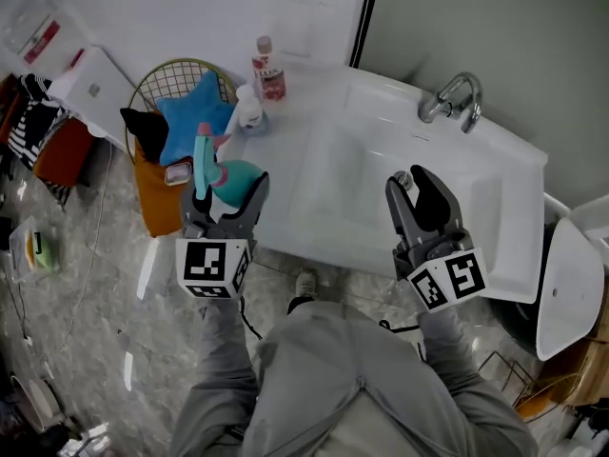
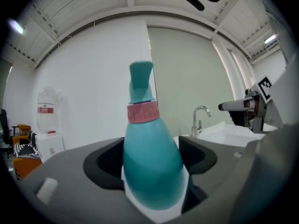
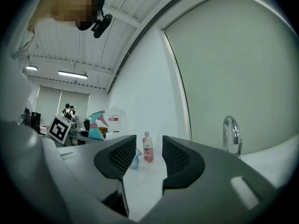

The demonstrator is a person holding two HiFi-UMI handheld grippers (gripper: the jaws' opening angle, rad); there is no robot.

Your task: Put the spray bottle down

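The teal spray bottle point(image 1: 231, 173) with a pink collar stands upright between the jaws of my left gripper point(image 1: 226, 190), which is shut on its body. It hangs over the floor just off the left front corner of the white sink counter point(image 1: 314, 89). In the left gripper view the spray bottle point(image 2: 152, 157) fills the gap of the left gripper point(image 2: 152, 164). My right gripper point(image 1: 419, 190) hovers over the counter's front right part, open with a narrow gap and nothing in it. From the right gripper point(image 3: 149, 155) view, the spray bottle point(image 3: 96, 125) shows far left.
A pink bottle point(image 1: 269, 69) and a small clear bottle point(image 1: 249, 112) stand on the counter's back left. The basin point(image 1: 343, 184) lies in the middle, the faucet point(image 1: 452, 98) behind it. A wire basket point(image 1: 164, 82) with a blue star cushion point(image 1: 202, 112) stands to the left of the counter.
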